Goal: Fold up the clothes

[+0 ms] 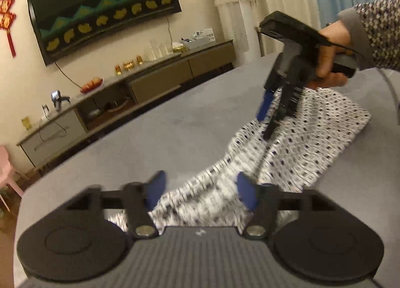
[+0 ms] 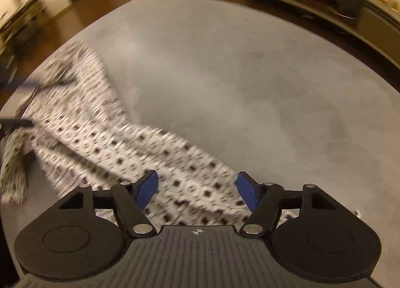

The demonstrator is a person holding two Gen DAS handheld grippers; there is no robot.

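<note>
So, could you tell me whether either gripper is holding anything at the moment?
Neither: left gripper and right gripper stand open above the black-and-white patterned cloth.

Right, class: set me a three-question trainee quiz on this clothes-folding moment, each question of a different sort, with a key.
1. True or false: the left gripper is clamped shut on the patterned garment.
2. Multiple choice: what does the garment lie on? A) a wooden floor B) a grey surface C) a pink chair
3. Fill in: in the left wrist view, the right gripper points ____ toward the garment.

Key:
1. False; its blue pads stand apart above the cloth.
2. B.
3. Down; a hand holds it over the garment, its jaws apart.
</note>
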